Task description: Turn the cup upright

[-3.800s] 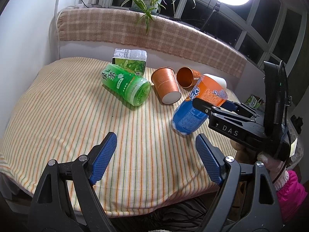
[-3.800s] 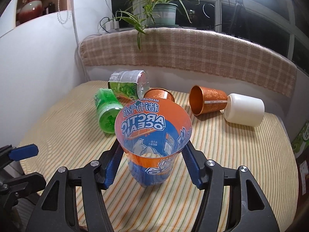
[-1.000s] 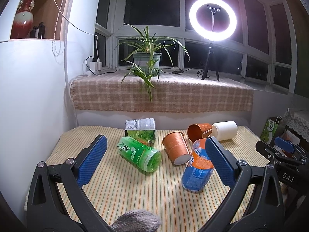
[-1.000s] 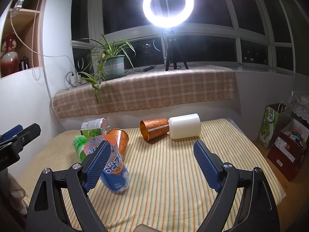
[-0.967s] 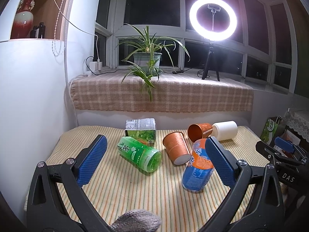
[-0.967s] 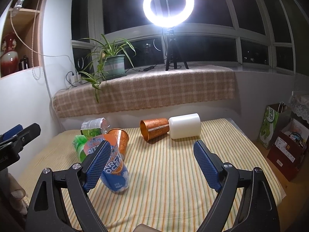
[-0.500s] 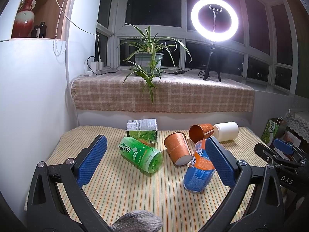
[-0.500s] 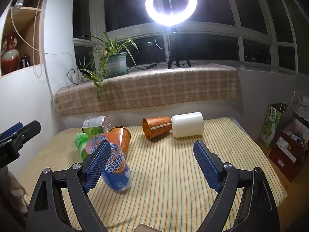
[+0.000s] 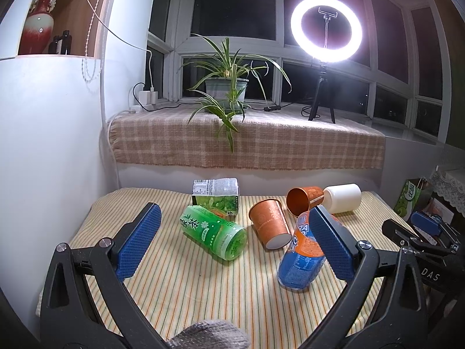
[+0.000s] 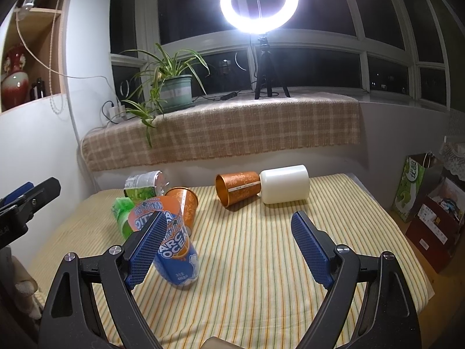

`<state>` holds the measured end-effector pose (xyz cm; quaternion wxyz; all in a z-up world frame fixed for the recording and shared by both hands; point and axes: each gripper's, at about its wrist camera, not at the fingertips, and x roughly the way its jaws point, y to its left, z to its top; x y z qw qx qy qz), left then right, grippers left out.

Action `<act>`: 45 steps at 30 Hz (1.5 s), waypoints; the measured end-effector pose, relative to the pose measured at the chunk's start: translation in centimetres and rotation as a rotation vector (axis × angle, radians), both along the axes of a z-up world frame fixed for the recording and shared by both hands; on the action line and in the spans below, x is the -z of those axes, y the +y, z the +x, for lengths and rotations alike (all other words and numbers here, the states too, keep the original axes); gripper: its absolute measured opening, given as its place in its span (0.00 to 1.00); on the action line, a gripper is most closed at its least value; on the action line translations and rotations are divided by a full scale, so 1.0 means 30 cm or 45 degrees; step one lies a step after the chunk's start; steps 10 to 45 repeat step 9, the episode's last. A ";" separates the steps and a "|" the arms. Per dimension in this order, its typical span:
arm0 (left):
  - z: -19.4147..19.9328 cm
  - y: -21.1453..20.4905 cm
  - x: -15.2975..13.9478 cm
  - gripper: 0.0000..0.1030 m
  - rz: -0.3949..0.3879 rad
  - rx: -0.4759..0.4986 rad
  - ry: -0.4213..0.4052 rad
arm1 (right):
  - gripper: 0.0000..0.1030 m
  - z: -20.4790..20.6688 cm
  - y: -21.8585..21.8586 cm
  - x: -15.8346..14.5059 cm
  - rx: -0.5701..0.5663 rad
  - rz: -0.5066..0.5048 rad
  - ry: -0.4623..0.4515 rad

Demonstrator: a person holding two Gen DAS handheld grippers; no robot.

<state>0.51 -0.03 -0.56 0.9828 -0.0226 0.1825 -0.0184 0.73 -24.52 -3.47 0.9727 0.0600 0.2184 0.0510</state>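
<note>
An orange-and-blue Arctic Ocean cup stands on its base on the striped tablecloth, leaning a little; it also shows in the right wrist view. My left gripper is open and empty, held back above the near edge. My right gripper is open and empty, apart from the cup, its left finger overlapping the cup in view. Lying on their sides are a green tea cup, two copper cups, a white cup and a clear green-labelled cup.
The striped table ends at a wall on the left and a checkered ledge behind, with a potted plant and a ring light. Bags and boxes stand on the floor to the right.
Since 3.8 s ago my right gripper let go of the Arctic Ocean cup and both grippers pulled back and up. Over the last second the views shifted only slightly.
</note>
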 end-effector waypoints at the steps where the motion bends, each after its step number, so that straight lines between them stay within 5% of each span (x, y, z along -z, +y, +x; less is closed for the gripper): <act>1: 0.000 0.000 0.000 1.00 0.000 0.000 0.000 | 0.85 0.000 0.000 0.000 -0.001 0.000 0.001; 45: 0.001 0.012 0.002 1.00 0.004 -0.004 -0.004 | 0.85 0.010 0.009 0.010 -0.016 -0.001 0.018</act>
